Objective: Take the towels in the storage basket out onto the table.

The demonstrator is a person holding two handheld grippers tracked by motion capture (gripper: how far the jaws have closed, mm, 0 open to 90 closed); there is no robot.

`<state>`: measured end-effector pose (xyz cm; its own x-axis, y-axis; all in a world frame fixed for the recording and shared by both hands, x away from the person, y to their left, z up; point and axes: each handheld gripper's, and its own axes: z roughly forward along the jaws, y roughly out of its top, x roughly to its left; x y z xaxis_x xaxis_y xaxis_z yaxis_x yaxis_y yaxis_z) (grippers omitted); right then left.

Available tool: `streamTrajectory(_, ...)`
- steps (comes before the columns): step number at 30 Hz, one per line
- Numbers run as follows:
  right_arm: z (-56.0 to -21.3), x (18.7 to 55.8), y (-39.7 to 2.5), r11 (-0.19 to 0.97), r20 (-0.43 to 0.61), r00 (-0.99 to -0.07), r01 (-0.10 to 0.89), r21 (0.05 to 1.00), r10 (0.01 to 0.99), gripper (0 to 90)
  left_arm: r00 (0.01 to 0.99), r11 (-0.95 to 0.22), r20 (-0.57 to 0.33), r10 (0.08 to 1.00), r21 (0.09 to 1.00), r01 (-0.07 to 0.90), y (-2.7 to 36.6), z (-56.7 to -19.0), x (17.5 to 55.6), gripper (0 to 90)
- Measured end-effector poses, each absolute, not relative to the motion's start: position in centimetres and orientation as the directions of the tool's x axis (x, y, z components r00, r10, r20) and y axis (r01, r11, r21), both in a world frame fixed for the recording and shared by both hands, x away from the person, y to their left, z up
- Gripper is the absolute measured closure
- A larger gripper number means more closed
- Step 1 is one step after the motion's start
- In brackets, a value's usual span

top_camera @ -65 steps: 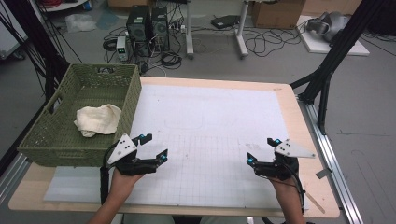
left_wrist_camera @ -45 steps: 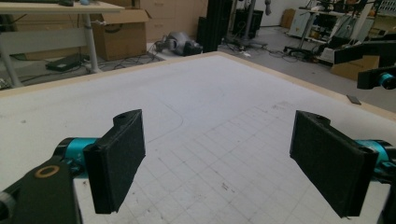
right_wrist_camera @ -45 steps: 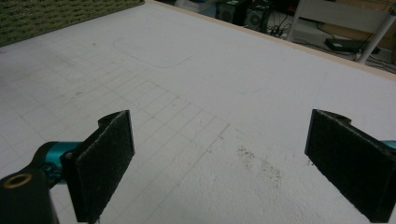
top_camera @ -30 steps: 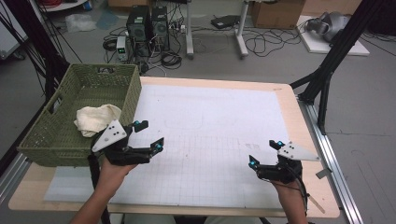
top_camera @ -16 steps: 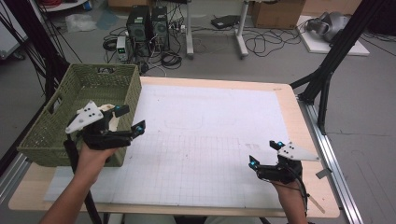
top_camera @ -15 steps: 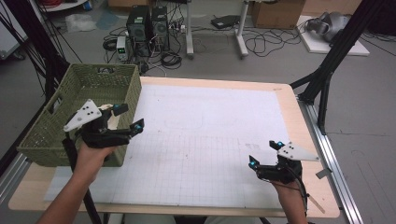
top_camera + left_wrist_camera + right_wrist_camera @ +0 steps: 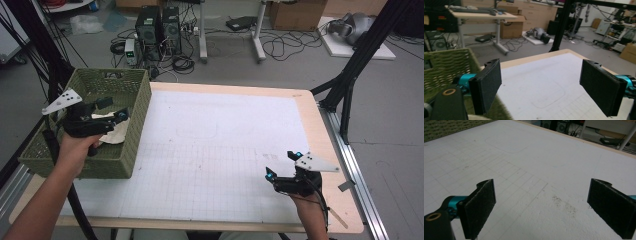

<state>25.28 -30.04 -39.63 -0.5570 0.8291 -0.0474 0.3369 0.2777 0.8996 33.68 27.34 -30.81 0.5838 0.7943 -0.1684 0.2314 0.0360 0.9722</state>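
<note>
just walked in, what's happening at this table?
A person holds a gripper in each hand. The left gripper, jaws open, is over the green basket at the table's left edge, just above the cream cloth lying inside; it looks set to grab it, though nothing is gripped yet. The right gripper rests low over the white gridded mat near the front right, jaws open and empty.

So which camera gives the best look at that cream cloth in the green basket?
The high view: the cloth lies in the basket, partly behind the left gripper. The left gripper view catches a pale sliver at its bottom edge; the right gripper view shows a basket corner.
</note>
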Motion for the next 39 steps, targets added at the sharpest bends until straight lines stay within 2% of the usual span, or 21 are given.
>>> streamTrajectory(11, -39.8, 25.4, -30.0, 0.288, -0.054, -0.555, 0.344, 0.893, 0.83, 7.3, 0.449, -0.015, -0.157, 0.88, 0.934, 0.357, 31.0, -33.1, 37.1, 18.5)
streamTrajectory(16, -39.9, 25.5, -29.9, 0.292, -0.055, -0.553, 0.349, 0.891, 0.831, 7.3, 0.366, -0.059, -0.134, 0.921, 0.881, 0.47, 32.1, -34.7, 38.8, 19.0)
streamTrajectory(24, -39.9, 25.5, -30.0, 0.302, -0.074, -0.543, 0.344, 0.889, 0.837, 7.3, 0.264, -0.069, -0.1, 0.959, 0.824, 0.563, 33.1, -36.3, 40.0, 19.6)
streamTrajectory(31, -39.9, 25.4, -29.8, 0.32, -0.09, -0.543, 0.346, 0.882, 0.835, 7.3, 0.194, -0.071, -0.093, 0.977, 0.711, 0.699, 33.3, -38.3, 41.3, 19.1)
streamTrajectory(33, -39.9, 25.4, -29.7, 0.321, -0.092, -0.542, 0.346, 0.882, 0.835, 7.3, 0.153, -0.055, -0.08, 0.985, 0.695, 0.717, 33.5, -38.8, 41.5, 22.0)
streamTrajectory(39, -40.0, 25.4, -29.8, 0.321, -0.088, -0.541, 0.351, 0.88, 0.836, 7.3, 0.135, -0.071, -0.059, 0.989, 0.614, 0.786, 33.5, -40.0, 41.9, 22.7)
